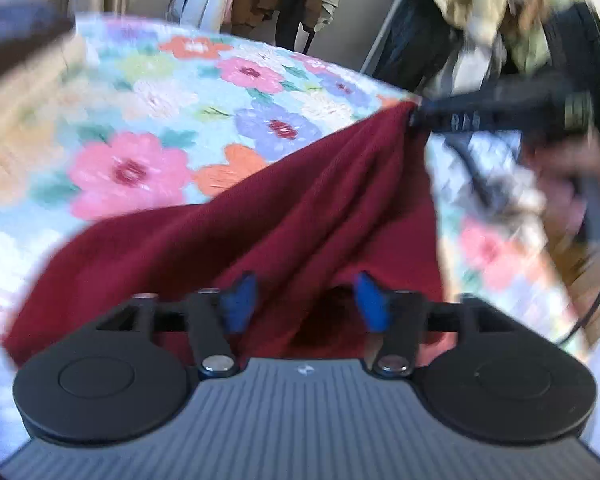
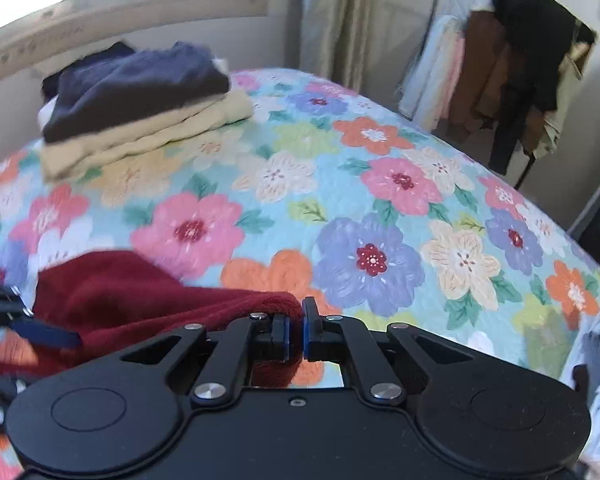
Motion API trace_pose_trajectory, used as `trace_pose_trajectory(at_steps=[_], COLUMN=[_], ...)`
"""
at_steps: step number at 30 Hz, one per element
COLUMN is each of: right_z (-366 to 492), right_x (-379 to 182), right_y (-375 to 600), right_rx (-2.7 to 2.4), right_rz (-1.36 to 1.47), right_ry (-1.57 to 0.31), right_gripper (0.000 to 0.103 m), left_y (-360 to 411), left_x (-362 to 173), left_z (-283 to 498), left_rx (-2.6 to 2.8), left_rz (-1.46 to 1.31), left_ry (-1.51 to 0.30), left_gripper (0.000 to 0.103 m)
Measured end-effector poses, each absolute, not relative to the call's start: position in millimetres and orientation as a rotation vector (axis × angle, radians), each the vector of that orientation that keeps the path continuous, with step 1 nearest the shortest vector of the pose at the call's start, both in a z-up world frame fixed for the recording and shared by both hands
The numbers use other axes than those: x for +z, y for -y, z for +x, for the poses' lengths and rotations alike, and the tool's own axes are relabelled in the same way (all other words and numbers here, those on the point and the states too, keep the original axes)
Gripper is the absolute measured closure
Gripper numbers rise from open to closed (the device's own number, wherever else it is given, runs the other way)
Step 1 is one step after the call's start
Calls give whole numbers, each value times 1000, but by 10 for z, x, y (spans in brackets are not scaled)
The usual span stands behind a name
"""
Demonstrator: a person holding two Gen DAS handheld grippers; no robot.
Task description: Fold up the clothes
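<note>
- Right wrist view: maroon garment (image 2: 112,292) lies on the floral bedspread (image 2: 340,208), one corner pinched in the closed right gripper (image 2: 295,330), seemingly lifted for a fold.
- Left gripper (image 1: 306,300) gapes wide over the cloth, gripping nothing.
- Folded clothes stack (image 2: 140,108) sits well apart.

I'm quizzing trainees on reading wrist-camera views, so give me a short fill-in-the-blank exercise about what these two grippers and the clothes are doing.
1. The right gripper is shut on a corner of the ____ garment.
2. The left gripper has its jaws ____, with the garment lying between them.
3. On the folded stack, the navy item lies on top of a ____ one.
4. The bedspread is printed with ____.

Missing words: dark red; open; cream; flowers
</note>
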State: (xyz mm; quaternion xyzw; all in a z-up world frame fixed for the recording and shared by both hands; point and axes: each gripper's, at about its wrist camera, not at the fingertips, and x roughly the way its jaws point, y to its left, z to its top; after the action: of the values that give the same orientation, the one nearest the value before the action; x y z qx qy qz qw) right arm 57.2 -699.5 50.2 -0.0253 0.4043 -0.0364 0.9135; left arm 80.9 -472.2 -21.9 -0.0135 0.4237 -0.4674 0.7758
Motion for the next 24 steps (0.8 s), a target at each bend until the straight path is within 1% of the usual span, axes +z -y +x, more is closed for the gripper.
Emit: trace_pose_trajectory(at_steps=[1,3,5,6,7,8,9,10,13,16,17,18,19,20,21,24], right_z=[617,656,593,556,546,518,468,417,317,186,155,125,95,65,35,-56], right_x=[486,447,330,257,205,185,176,167,139,125,97,69,40,11,-18,-105], right_y=[7059,7244,7331,7356,7369,7393,7432,7471,7554,7565,7466,7360,7255,7149,7043,6726], right_rx=[-91,-65,-69,-91,-88,-84,-68,-52,-17,-15,11,38,65,92,120,201], right_rz=[-4,201,283,289,275,264,276,289,301,292,264,235,205,175,145,54], right_ry=[-827,-783,-735,-729,-747,-749,-744,-739,-754,-792,-810,-828,-846,-863,-880,-931], right_gripper=[98,98,98,97,97,97,97,97,96,80,63,53,52,47,40,38], left_y=[4803,4976,5134,5199,5254,5282,5303,5304,5257,5148,5109,5090,5072,5069,5080,5098], left_x=[-267,-360,-416,-434,-449,-464,-477,-481,-489,-476,-464,-468,-465,-461,-458,-388], left_z=[901,1060,1115,1102,1065,1031,994,956,968,1097,1141,1200,1235,1254,1274,1275], left_rx=[-1006,-984,-987,-1005,-1010,-1005,-997,-989,-957,-897,-874,-861,-853,-843,-833,-796], left_rz=[-58,-77,-18,24,66,97,123,136,116,26,-8,-38,-57,-55,-44,-12], left_ry=[-949,-1009,-1050,-1062,-1075,-1080,-1072,-1047,-1010,-1006,-1007,-1015,-1026,-1030,-1026,-980], left_gripper=[24,24,31,47,59,65,75,81,87,87,87,87,87,87,87,87])
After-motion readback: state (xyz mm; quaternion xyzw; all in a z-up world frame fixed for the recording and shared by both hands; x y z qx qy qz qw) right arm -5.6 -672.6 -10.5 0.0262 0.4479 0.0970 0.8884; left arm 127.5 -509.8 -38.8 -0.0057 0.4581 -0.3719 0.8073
